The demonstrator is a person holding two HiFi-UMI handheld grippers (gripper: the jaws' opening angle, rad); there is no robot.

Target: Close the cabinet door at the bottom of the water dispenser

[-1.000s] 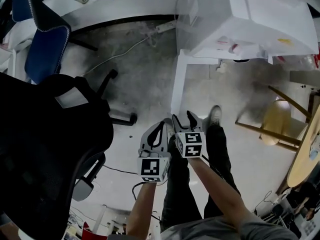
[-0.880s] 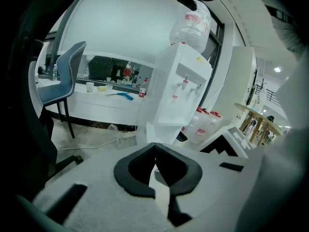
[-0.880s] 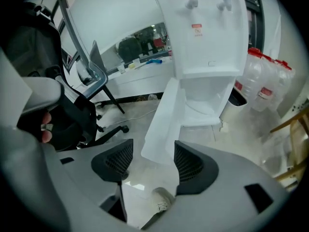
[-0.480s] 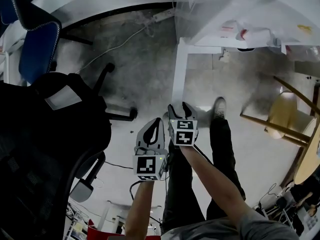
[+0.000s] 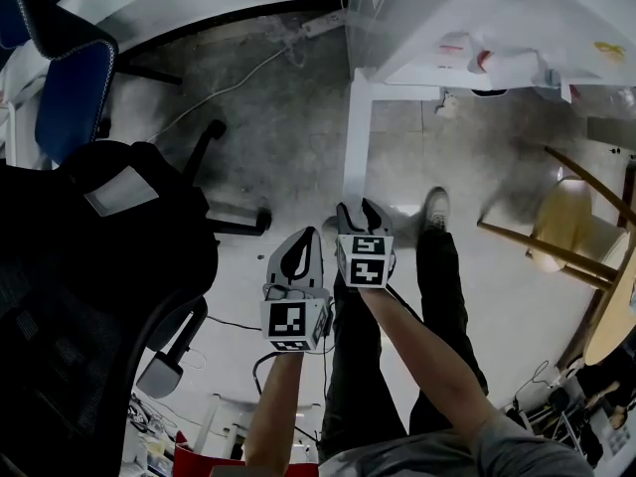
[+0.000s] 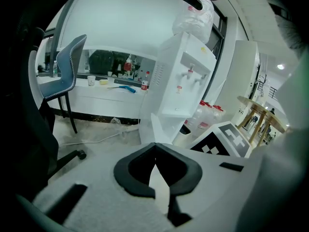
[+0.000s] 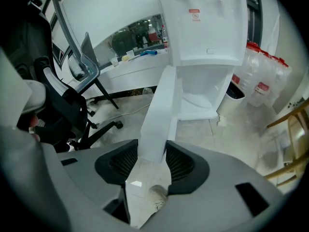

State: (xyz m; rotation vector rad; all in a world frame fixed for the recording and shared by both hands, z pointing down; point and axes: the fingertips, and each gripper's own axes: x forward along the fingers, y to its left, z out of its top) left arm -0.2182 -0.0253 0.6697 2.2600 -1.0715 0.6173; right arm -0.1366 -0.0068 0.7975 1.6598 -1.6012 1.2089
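Note:
The white water dispenser (image 5: 477, 18) stands at the top right of the head view. Its bottom cabinet door (image 5: 354, 137) is swung open and shows edge-on as a narrow white strip. My right gripper (image 5: 363, 207) is at the door's free edge. In the right gripper view the door (image 7: 161, 105) runs up between the jaws of the right gripper (image 7: 152, 146); the jaws are closing and their pads lie against both faces. My left gripper (image 5: 303, 238) hangs just left of it, shut and empty. In the left gripper view the dispenser (image 6: 186, 81) rises beyond the left gripper (image 6: 154, 146).
A black office chair (image 5: 89, 266) fills the left side, with a blue chair (image 5: 70, 87) behind it. A power strip and cable (image 5: 323, 28) lie on the floor by the wall. A wooden stool (image 5: 556, 237) stands at the right. Water bottles (image 7: 260, 81) sit beside the dispenser.
Both grippers have sunk a little toward the floor. The right gripper's jaws have narrowed around the door's edge. The left gripper stays shut.

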